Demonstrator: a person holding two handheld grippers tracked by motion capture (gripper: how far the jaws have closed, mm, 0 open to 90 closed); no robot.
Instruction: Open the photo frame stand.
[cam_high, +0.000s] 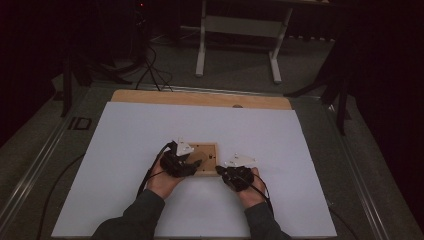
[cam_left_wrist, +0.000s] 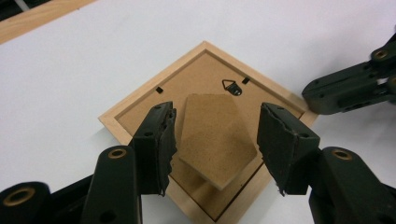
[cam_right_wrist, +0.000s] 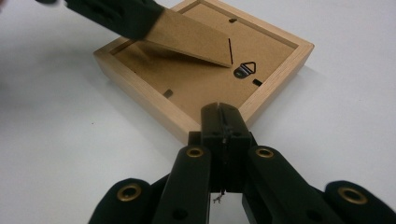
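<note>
White paper covers the table, and the room behind it is dark. On the paper, near the person and in the middle, lies a small wooden picture frame, face down with its brown back up.

The step now looks like lifting the stand flap on the frame's back. To do it well, the left hand-held gripper should take the flap by its 2 side edges, close to the free tip, and swing it up slowly so the fold does not tear. Its jaws are open, 1 on each side of the flap, and I cannot see them pressing on it. The right hand-held gripper has its jaws closed with nothing between them. Its tip sits at the frame's near right corner, and it should stay there and push gently so the frame does not slide.

The frame is square with a light wood rim. Its back is brown board with a little metal hanging hook and small black clips. The flap is raised a bit from the board.
</note>
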